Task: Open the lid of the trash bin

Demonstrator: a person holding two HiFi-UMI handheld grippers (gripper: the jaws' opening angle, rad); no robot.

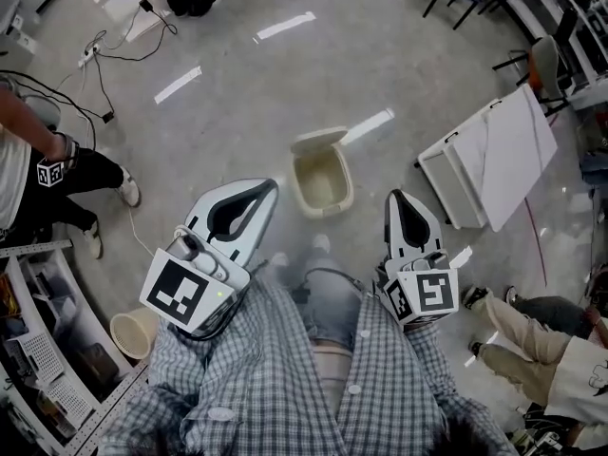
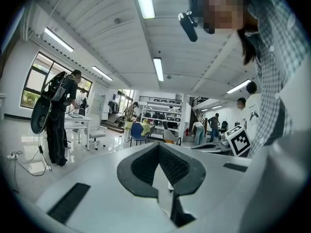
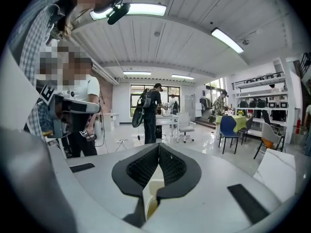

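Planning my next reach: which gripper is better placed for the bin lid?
Left, marginally: left gripper angles toward the trash bin, right gripper points past it. The lid already stands open.

Round beige bucket (image 1: 129, 335) at lower left half hidden by checked sleeve (image 1: 190, 373), person in black trousers (image 1: 57, 180) cut by left edge

Trash bin (image 1: 323, 186) was matt cream plastic. Floor (image 1: 285, 74) looked polished, glossy, with bright reflections. Shirt (image 1: 256, 378) was checked cloth.
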